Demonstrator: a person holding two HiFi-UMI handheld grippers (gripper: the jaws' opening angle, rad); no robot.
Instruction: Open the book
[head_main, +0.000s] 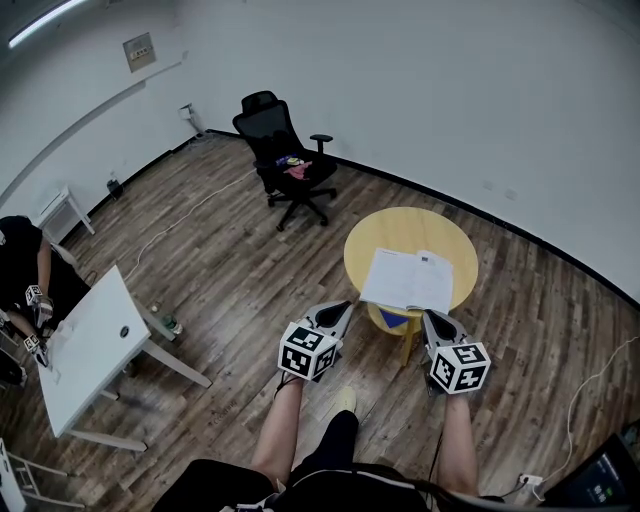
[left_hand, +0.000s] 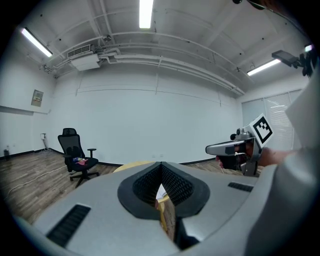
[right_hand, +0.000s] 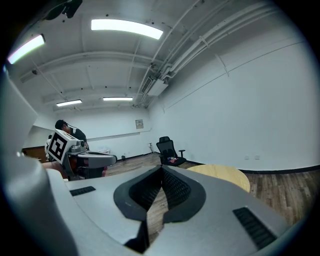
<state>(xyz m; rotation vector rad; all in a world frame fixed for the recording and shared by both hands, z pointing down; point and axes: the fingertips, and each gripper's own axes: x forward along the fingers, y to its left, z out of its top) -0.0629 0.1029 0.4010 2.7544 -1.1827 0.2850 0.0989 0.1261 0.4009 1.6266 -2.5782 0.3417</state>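
Observation:
A white book (head_main: 408, 280) lies open, pages up, on the near half of a round yellow table (head_main: 410, 225). My left gripper (head_main: 340, 311) hangs just off the table's near-left edge, short of the book, with its jaws together and nothing between them. The right gripper (head_main: 432, 319) sits at the near edge just below the book's right corner, also shut and empty. In the left gripper view the pads (left_hand: 172, 182) meet at the tip, and the right gripper (left_hand: 235, 148) shows to the side. In the right gripper view the pads (right_hand: 172, 187) meet, with the table (right_hand: 225, 175) ahead to the right.
A black office chair (head_main: 290, 165) stands beyond the table on the wooden floor. A white desk (head_main: 95, 350) with a person (head_main: 20, 270) beside it is at the left, and a bottle (head_main: 170, 323) stands on the floor near it. Something blue (head_main: 392, 318) lies under the table.

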